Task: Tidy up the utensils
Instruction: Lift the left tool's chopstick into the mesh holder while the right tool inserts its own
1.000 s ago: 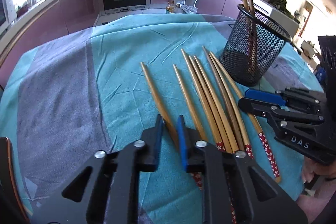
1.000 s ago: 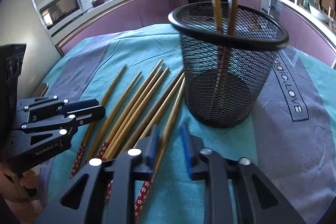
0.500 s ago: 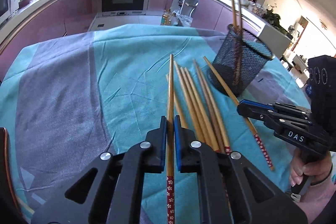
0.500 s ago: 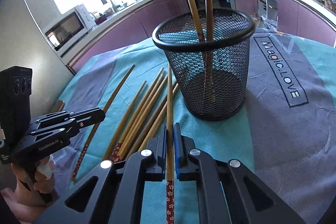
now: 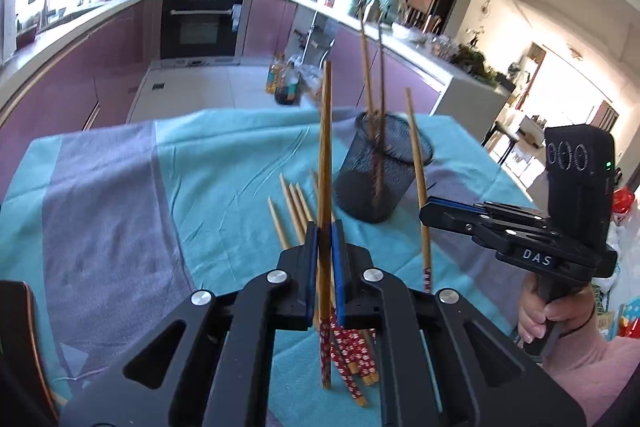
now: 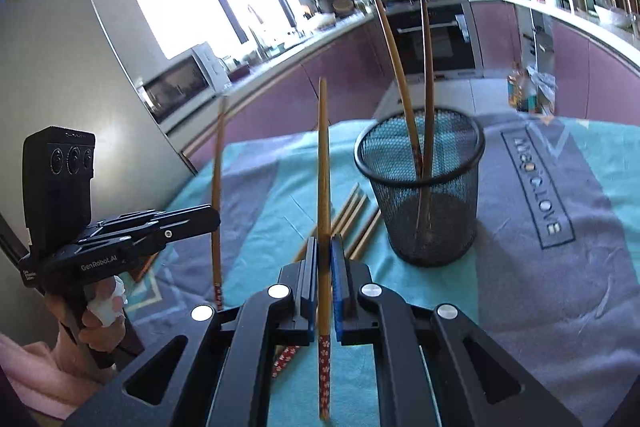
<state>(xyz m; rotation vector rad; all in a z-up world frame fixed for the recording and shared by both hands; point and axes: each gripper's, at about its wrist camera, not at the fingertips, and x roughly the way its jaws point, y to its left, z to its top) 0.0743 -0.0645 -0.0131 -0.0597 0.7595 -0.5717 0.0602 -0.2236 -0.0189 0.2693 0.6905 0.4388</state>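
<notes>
Two hand-held grippers hang above a bench covered with a teal and grey cloth (image 5: 224, 163). The left hand-held gripper (image 5: 325, 247) is clamped on one bamboo chopstick (image 5: 325, 163), held almost upright, thin tip up and red patterned end down. The right hand-held gripper (image 6: 324, 259) is likewise clamped on a second chopstick (image 6: 323, 163), also nearly vertical.

A black mesh cup (image 6: 424, 195) stands on the cloth toward the bench's far right side, with two chopsticks already leaning inside it. From the right hand-held gripper the cup lies just ahead and slightly right; from the left one it lies farther ahead and right, beyond the other tool. The right hand looks nearer.

Several loose chopsticks (image 5: 296, 203) lie side by side on the cloth near the bench's middle, tips toward the far edge.

Each held chopstick's long axis roughly matches the cup's upright axis, so dropping it in likely needs mostly sideways travel over the rim.
</notes>
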